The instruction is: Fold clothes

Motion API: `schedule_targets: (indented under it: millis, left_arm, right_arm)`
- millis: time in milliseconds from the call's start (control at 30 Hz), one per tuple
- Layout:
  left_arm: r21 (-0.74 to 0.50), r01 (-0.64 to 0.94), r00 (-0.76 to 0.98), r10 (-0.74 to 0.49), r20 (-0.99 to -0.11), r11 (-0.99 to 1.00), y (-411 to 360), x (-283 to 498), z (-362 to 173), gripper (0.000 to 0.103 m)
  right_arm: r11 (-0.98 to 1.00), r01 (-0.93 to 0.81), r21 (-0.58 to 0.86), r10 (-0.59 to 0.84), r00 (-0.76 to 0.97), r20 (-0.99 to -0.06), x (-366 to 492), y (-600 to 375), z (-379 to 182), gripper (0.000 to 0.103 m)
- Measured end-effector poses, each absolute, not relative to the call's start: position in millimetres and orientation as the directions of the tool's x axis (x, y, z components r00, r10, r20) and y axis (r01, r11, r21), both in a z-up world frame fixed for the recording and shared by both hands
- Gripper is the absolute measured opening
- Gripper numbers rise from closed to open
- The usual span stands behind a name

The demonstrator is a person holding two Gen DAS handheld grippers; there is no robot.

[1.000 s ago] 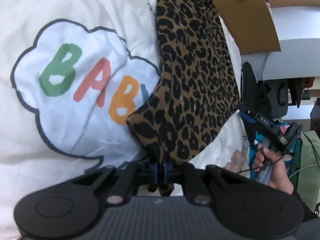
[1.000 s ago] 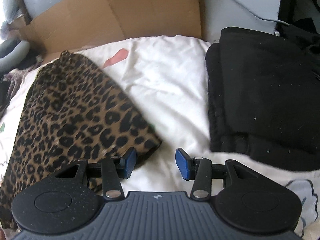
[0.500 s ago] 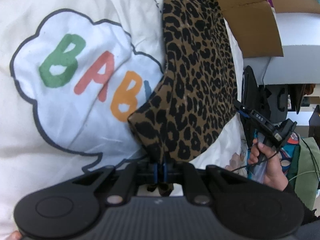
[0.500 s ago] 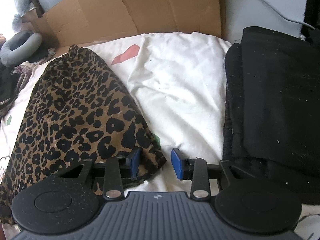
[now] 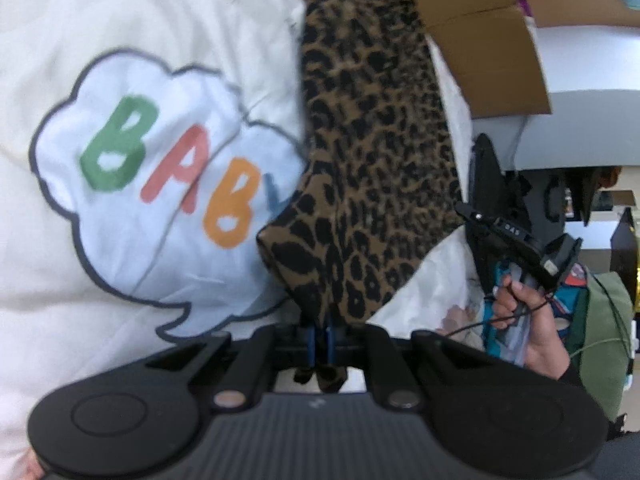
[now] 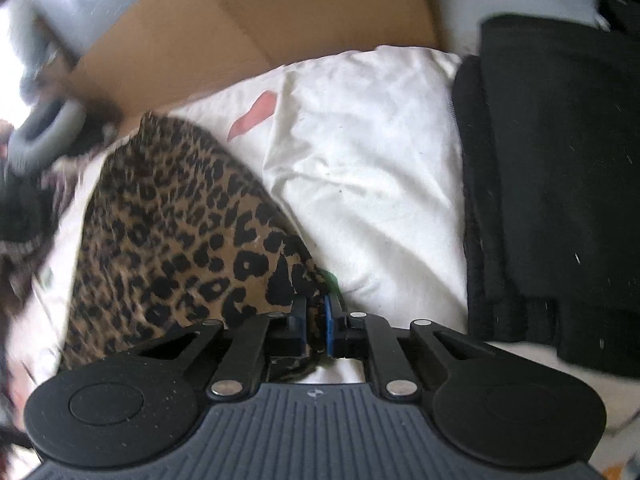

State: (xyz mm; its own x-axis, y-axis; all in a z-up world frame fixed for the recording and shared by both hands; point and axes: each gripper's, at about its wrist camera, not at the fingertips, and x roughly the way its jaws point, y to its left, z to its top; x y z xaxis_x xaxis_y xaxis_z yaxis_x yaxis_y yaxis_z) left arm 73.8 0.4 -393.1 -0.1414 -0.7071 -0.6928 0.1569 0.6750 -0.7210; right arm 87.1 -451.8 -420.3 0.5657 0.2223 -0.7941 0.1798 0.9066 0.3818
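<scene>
The left tongs [image 5: 319, 340] are clamped on one corner of the leopard-print garment [image 5: 372, 168], which stretches away ahead of them over the white "BABY" bedding [image 5: 120, 80]. The right tongs [image 6: 316, 322] are closing on another corner of the same garment [image 6: 168, 240], cloth pinched between the pads; folded black clothes [image 6: 560, 180] lie to their right, cardboard [image 6: 260, 28] beyond

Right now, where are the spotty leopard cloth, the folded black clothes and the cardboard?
leopard cloth [image 6: 168, 232]: right wrist view, middle of its spotted surface.
folded black clothes [image 6: 560, 168]: right wrist view, top face of the stack.
cardboard [image 6: 256, 28]: right wrist view, its flat brown panel.
</scene>
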Motion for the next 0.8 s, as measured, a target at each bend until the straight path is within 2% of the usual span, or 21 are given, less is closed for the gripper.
schedule_targets:
  millis: [333,800]
  left_arm:
    - [-0.701,0.196,-0.099,-0.697,-0.710,0.686,26,89,-355,0.005]
    - [-0.568,0.283,-0.002,-0.591,-0.806,0.773,53,116,-331,0.005]
  right_arm:
    - [0.849,0.220,0.481,0.298,0.553,-0.778,63,-444,-403,0.006]
    - [0.813,0.198,0.548,0.418,0.457,-0.785,29,-413,-400,0.006]
